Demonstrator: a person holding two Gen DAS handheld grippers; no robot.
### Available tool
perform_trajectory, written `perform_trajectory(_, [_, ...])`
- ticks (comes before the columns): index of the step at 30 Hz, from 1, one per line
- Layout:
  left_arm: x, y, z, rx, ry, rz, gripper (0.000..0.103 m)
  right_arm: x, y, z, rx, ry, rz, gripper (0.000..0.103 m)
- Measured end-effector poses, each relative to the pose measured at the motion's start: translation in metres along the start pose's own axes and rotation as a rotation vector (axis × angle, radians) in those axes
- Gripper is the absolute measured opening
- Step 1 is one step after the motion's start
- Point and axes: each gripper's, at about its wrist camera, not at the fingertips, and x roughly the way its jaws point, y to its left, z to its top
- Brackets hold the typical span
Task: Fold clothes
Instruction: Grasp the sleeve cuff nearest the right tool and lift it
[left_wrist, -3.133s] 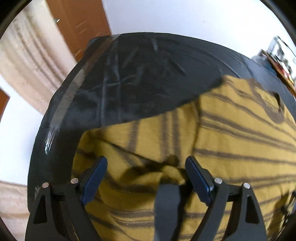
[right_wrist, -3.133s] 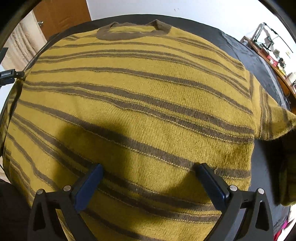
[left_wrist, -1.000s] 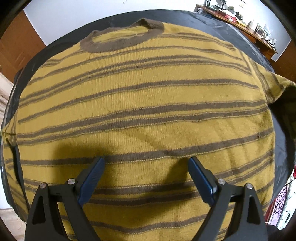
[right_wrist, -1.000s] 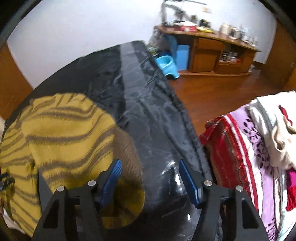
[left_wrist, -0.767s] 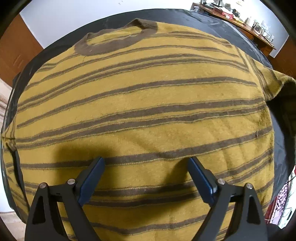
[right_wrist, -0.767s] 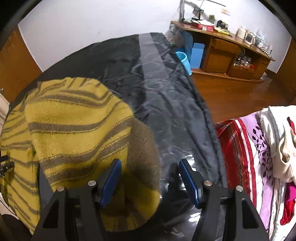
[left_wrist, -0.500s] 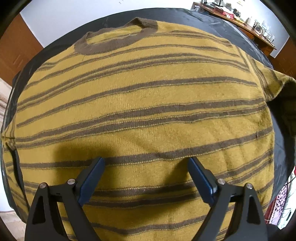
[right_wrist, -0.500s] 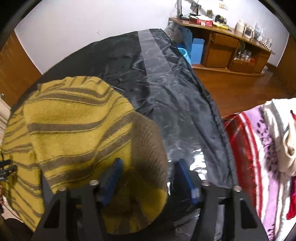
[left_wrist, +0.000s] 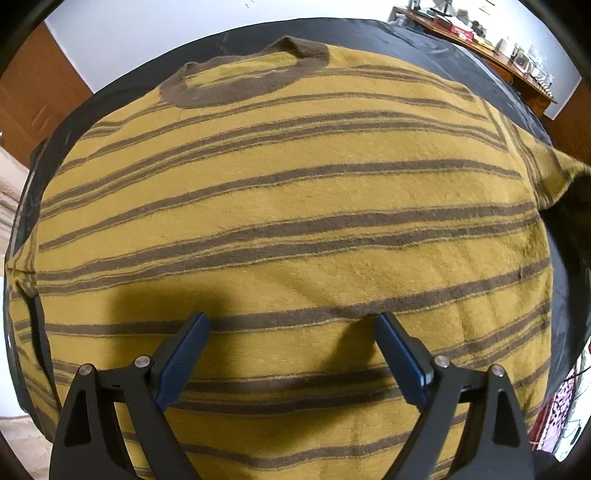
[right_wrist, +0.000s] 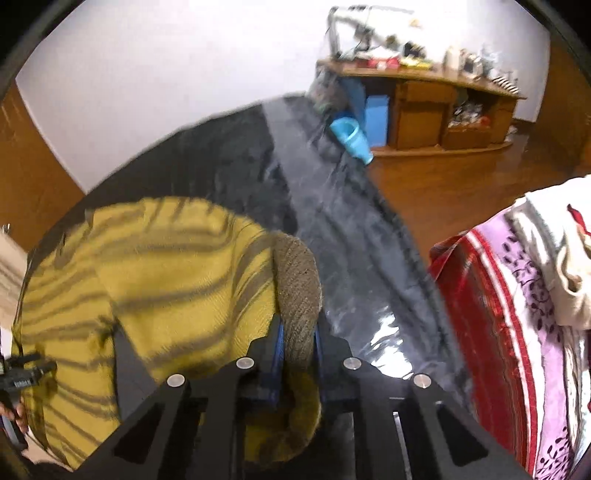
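A mustard sweater with brown stripes (left_wrist: 295, 206) lies flat on a black-covered table (left_wrist: 436, 48), its brown collar (left_wrist: 243, 85) at the far side. My left gripper (left_wrist: 291, 328) is open and empty, hovering over the sweater's lower body. In the right wrist view my right gripper (right_wrist: 298, 332) is shut on the brown ribbed cuff (right_wrist: 299, 280) of the sweater's sleeve (right_wrist: 177, 266), which is lifted off the black cover (right_wrist: 332, 206).
A pile of clothes on red and purple striped fabric (right_wrist: 517, 295) lies at the right. A wooden cabinet (right_wrist: 443, 110) and a blue bucket (right_wrist: 349, 134) stand beyond the table on the wood floor. A brown door (left_wrist: 33, 99) is at the far left.
My right gripper has closed on the sleeve cuff, which lay between its open jaws a second ago. My left gripper has stayed open over the sweater body.
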Motion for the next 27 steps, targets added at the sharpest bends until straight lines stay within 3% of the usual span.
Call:
perform_trajectory(4, [-0.007, 0.005, -0.001, -0.014, -0.014, -0.021, 0.093, -0.042, 0.014, 0.017, 0.011, -0.125, -0.009, 0.011])
perform_trajectory(8, [-0.015, 0.004, -0.002, -0.008, -0.036, -0.044, 0.093, -0.076, 0.058, 0.032, -0.072, -0.226, 0.058, 0.011])
perform_trajectory(13, [-0.014, 0.010, 0.020, 0.008, -0.055, -0.070, 0.093, -0.075, 0.112, 0.025, -0.196, -0.218, 0.114, 0.011])
perform_trajectory(15, [-0.001, 0.015, 0.031, 0.006, -0.062, -0.074, 0.093, -0.064, 0.104, 0.022, -0.151, -0.191, 0.095, 0.011])
perform_trajectory(18, [-0.001, 0.032, 0.029, -0.025, -0.057, -0.067, 0.093, -0.039, 0.063, 0.016, -0.016, -0.095, 0.021, 0.013])
perform_trajectory(19, [-0.007, 0.037, 0.021, -0.039, -0.054, -0.062, 0.093, -0.034, 0.048, 0.013, 0.017, -0.079, -0.010, 0.016])
perform_trajectory(20, [-0.008, 0.042, 0.020, -0.052, -0.050, -0.057, 0.093, -0.029, 0.033, 0.009, 0.054, -0.063, -0.038, 0.027])
perform_trajectory(21, [-0.008, 0.046, 0.019, -0.065, -0.045, -0.054, 0.093, -0.026, 0.017, 0.003, 0.101, -0.050, -0.057, 0.049])
perform_trajectory(23, [-0.001, 0.052, 0.022, -0.076, -0.041, -0.052, 0.093, -0.021, -0.014, -0.007, 0.195, -0.025, -0.091, 0.076])
perform_trajectory(27, [-0.002, 0.049, 0.019, -0.073, -0.032, -0.039, 0.093, -0.017, -0.053, -0.026, 0.351, 0.012, -0.050, 0.076])
